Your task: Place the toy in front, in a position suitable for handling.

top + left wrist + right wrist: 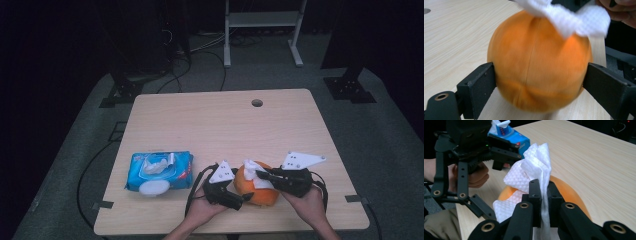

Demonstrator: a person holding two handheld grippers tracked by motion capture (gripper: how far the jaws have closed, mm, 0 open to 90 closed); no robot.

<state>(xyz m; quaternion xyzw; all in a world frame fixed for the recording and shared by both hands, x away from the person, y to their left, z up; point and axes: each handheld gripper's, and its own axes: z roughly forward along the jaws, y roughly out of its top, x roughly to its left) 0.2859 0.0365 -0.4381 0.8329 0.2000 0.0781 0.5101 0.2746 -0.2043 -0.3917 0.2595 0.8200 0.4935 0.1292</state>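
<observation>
An orange soft ball rests on the table near its front edge. My left gripper comes at it from the left, and its two black jaws touch the ball on opposite sides. Draped over the top of the ball is a white textured wipe. My right gripper reaches in from the right, shut on a fold of that wipe and holding it bunched upward.
A blue pack of wet wipes lies left of the ball, lid open, one sheet sticking out. The wooden table has a round cable hole at its far side. A white frame stands on the floor behind.
</observation>
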